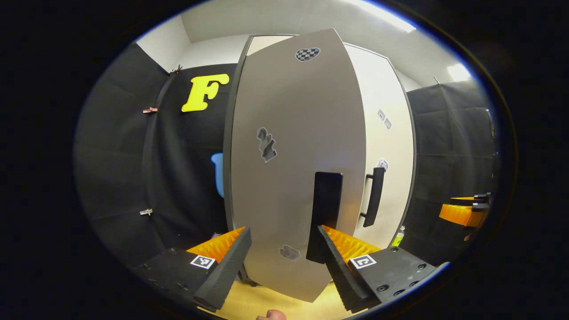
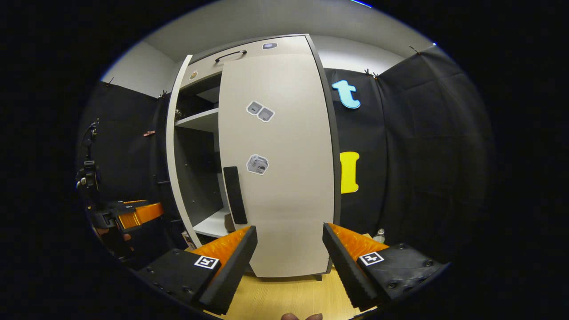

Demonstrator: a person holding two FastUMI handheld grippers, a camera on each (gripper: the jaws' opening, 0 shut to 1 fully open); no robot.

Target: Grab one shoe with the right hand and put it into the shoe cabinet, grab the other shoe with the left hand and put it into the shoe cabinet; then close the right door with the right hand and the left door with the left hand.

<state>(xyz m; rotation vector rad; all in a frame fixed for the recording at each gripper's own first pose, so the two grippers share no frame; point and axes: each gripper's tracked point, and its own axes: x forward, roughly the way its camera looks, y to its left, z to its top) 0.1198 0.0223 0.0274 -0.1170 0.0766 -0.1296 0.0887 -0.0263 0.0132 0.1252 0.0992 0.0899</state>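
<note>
Shoe cabinet (image 2: 191, 146) upright on wood floor (image 2: 284, 293). Right door (image 2: 284, 169) flush shut; left door (image 1: 293, 169) ajar, swung partway. Left gripper (image 1: 282, 258) spread wide before that door's handle (image 1: 326, 213), empty. Right gripper (image 2: 289, 262) likewise released. Possibly a shoe (image 2: 229, 222) on the lower shelf, mostly hidden.

floor (image 2: 284, 295): pale wood | shoe cabinet (image 2: 284, 178) stands on it

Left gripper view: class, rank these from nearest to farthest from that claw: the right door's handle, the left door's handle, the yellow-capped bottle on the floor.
1. Left door's handle, just ahead, by the right finger.
2. Right door's handle, farther right.
3. Bottle, low right, past the cabinet's corner.
</note>
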